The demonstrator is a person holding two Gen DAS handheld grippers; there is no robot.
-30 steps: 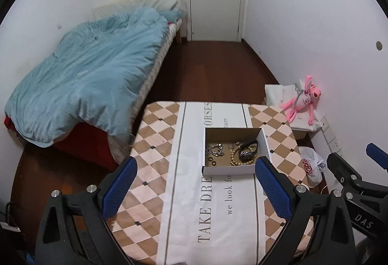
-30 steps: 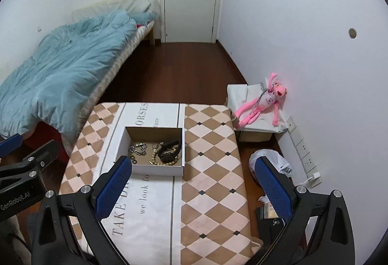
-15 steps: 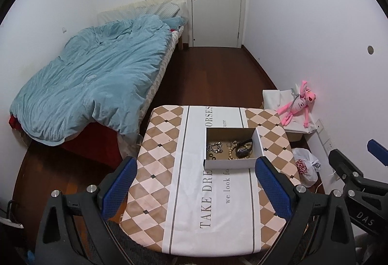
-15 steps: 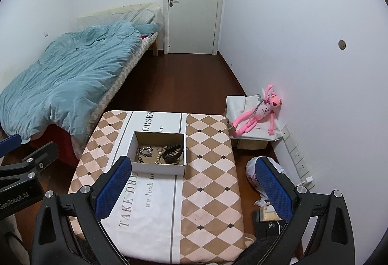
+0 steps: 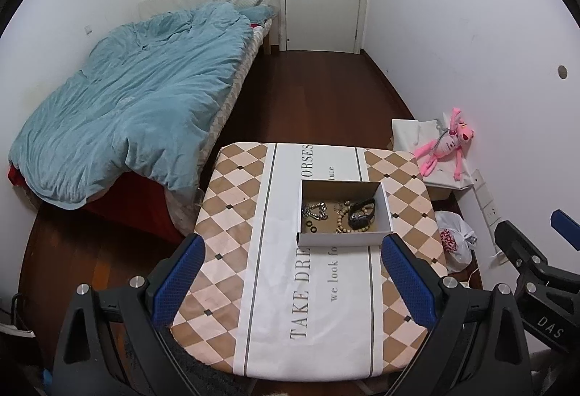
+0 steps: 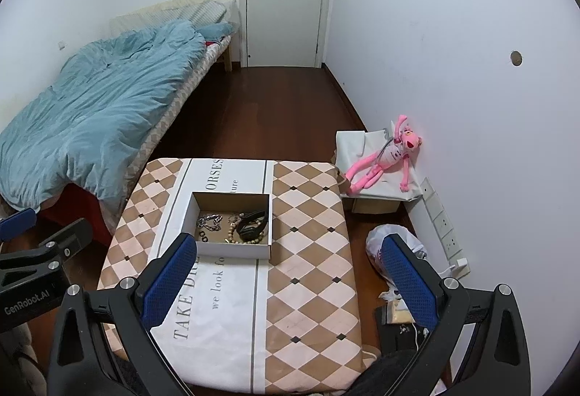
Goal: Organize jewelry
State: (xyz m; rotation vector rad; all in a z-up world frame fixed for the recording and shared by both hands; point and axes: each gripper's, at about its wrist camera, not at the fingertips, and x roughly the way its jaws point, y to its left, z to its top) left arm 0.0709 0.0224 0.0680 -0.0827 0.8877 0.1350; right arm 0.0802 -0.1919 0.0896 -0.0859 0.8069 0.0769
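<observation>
On the table, mid-cloth, sits the box holding a chain, beads, a watch and rings. The left gripper and right gripper hang above the near edge, jaws spread wide, gripping nothing.

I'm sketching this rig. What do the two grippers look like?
Both the left gripper and the right gripper have black angular frames with silver bolts and blue textured pads. White lettering reads "DAS" on the right one, "GenRobot.AI" on the left one.
</observation>
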